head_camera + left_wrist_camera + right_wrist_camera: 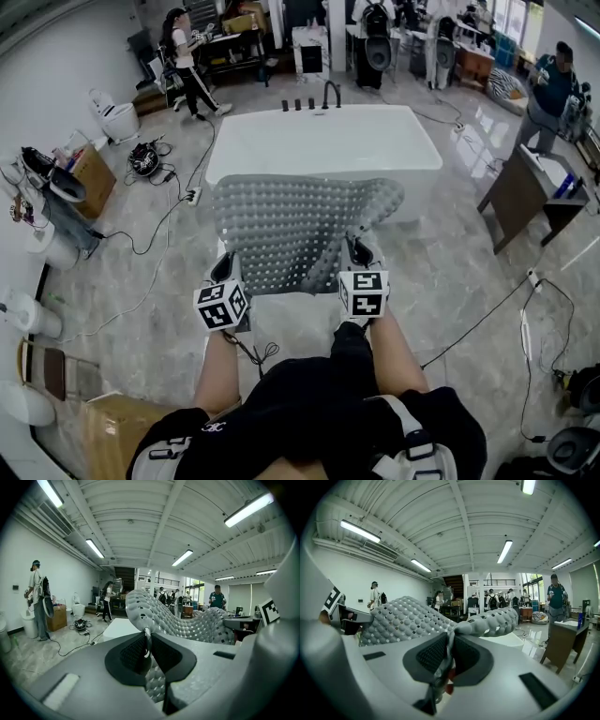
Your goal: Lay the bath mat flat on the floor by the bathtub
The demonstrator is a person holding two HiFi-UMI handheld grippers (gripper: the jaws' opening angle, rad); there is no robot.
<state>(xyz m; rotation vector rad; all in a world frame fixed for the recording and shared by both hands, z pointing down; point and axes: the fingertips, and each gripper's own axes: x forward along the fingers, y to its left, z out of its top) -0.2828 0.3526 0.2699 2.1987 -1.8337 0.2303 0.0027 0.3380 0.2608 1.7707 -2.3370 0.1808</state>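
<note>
Between the left tongs and right tongs | each clamped on the near edge of the bath mat | we hold it spread, off the floor, ahead toward the bathtub | remaining: lower, lay flat.

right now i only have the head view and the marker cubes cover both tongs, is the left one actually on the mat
Observer: Yes. In the left gripper view the left tongs are shut on the bath mat, with its edge pinched thin between the two pads.
Operator: and the right one
Observer: The right gripper view shows the right tongs shut on the bath mat too. There the edge looks gathered into a small fold between the pads rather than lying flat.
</note>
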